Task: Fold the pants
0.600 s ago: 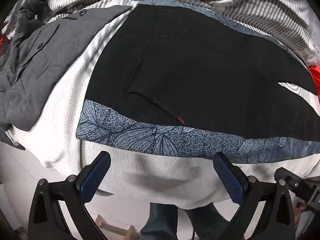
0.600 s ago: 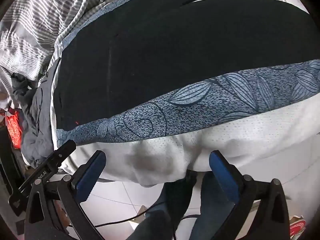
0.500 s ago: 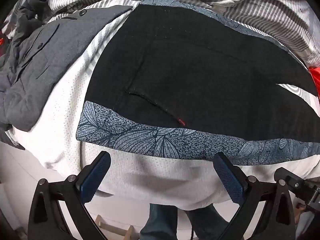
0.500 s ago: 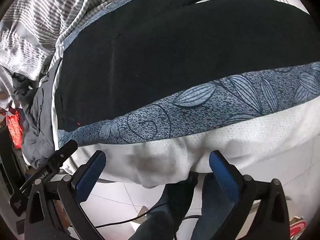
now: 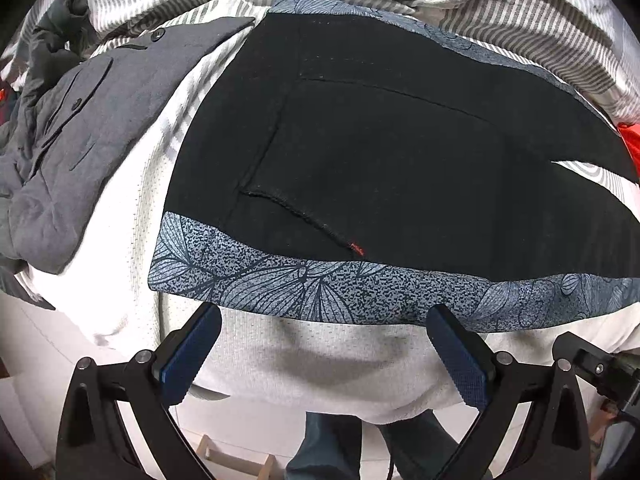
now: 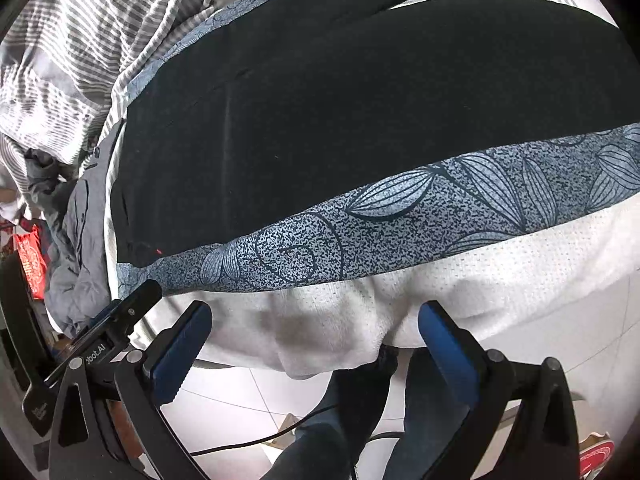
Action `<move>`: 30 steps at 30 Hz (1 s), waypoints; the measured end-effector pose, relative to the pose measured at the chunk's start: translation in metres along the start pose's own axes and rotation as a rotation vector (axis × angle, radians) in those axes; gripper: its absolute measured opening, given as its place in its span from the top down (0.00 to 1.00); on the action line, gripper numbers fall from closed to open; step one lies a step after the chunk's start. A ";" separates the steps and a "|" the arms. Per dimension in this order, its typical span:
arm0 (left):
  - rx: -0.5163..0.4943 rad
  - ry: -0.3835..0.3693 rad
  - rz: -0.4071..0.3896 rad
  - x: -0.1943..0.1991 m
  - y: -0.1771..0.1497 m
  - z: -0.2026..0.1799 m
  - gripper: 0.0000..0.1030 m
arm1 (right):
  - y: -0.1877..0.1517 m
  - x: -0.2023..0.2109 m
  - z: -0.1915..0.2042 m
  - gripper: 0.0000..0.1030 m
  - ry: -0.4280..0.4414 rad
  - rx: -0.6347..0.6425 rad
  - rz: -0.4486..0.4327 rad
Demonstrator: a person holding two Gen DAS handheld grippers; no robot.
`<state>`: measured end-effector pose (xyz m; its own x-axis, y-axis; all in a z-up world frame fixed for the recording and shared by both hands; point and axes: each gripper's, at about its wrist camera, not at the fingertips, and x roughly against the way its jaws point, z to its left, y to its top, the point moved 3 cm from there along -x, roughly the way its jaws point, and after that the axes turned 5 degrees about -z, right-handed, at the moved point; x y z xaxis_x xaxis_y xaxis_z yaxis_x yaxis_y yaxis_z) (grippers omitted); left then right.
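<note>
Black pants (image 5: 384, 152) lie flat on a blue leaf-patterned cloth (image 5: 320, 288) on the bed, with a pocket seam and a small red tag (image 5: 355, 247) showing. In the right wrist view the pants (image 6: 360, 112) stretch to the right, their two legs split by a gap. My left gripper (image 5: 324, 344) is open and empty, just short of the cloth's near edge, over the white cover. My right gripper (image 6: 314, 340) is open and empty at the bed's near edge, right of the left gripper's body (image 6: 116, 320).
A grey buttoned garment (image 5: 76, 136) lies crumpled left of the pants. A striped duvet (image 5: 500, 12) is bunched behind them. A white mesh cover (image 5: 320, 360) hangs over the bed's edge. The person's legs (image 6: 360, 420) and tiled floor are below. A red item (image 5: 632, 144) sits at right.
Both grippers have edged slightly toward the bed, so the patterned cloth's edge sits a little nearer the fingertips. The pants have not moved.
</note>
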<state>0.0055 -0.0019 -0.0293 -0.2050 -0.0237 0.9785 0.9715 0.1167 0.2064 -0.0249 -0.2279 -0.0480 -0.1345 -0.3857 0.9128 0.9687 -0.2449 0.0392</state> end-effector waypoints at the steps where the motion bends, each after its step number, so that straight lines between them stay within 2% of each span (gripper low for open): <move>1: 0.001 -0.005 0.004 0.001 0.001 -0.001 0.00 | 0.000 0.000 0.000 0.00 0.001 -0.001 -0.001; 6: -0.007 -0.036 0.009 0.002 0.002 -0.003 0.00 | -0.001 0.003 0.000 0.00 -0.001 0.002 -0.013; 15: -0.023 -0.044 0.009 0.008 -0.005 -0.009 0.00 | 0.003 0.012 0.006 0.00 -0.029 0.043 -0.048; 30: -0.044 -0.055 -0.045 0.015 -0.009 -0.010 0.00 | 0.000 0.017 0.008 0.00 -0.080 0.098 -0.060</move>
<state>-0.0048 -0.0130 -0.0159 -0.2541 0.0267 0.9668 0.9650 0.0733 0.2516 -0.0259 -0.2271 -0.0293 -0.1798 -0.2993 0.9370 0.9756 -0.1764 0.1309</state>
